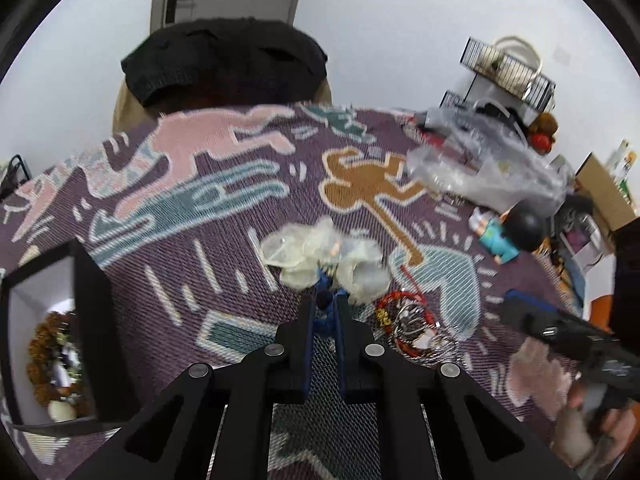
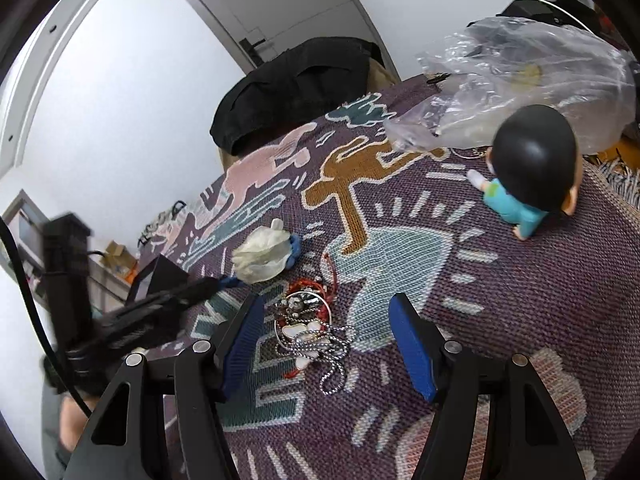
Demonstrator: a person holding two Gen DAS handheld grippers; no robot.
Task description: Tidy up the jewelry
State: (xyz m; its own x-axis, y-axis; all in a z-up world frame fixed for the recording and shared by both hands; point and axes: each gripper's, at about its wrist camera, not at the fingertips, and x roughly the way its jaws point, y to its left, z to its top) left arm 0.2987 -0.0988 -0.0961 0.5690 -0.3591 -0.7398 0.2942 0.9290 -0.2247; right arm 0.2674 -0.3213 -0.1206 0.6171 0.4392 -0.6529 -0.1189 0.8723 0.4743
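right wrist view: the jewelry pile [image 2: 310, 330] lies on the patterned blanket [image 2: 520, 280] between the wide-spread jaws of the right gripper [image 2: 326, 338]. the left gripper [image 1: 324, 306] pinches a blue cord [image 1: 323, 312] beside white pouches [image 1: 320, 254]. no writing can be read.

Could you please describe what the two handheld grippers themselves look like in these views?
Both are matte black with angular linkage arms joined by round silver pins. The left gripper and the right gripper each carry flat blue pads on their fingers. A black cable runs past the left unit.
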